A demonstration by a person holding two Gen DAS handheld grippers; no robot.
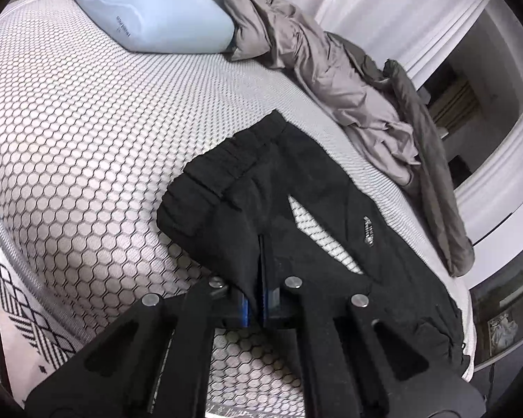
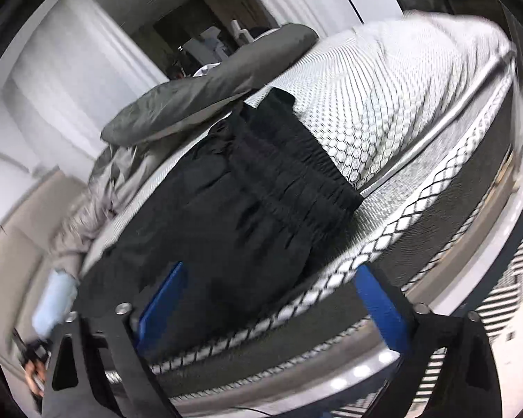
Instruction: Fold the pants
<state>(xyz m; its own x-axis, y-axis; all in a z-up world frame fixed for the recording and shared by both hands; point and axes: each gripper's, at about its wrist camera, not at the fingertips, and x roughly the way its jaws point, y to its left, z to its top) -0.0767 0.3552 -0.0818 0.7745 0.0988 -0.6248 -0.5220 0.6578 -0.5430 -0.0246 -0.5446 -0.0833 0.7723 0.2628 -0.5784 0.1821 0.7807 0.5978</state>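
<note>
Black pants point(image 1: 296, 191) pinched in clamped left gripper point(image 1: 261, 261), right gripper point(image 2: 268, 299) angled down, jaws wide over waistband

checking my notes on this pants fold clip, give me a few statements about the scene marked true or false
1. The left gripper is shut on the black pants. True.
2. The right gripper is clamped shut. False: its blue fingers stand wide apart, with pants fabric between them but not pressed.
3. A light blue pillow lies on the mattress. True.
4. The pants are white. False: they are black.
5. A crumpled grey blanket lies beside the pants. True.
</note>
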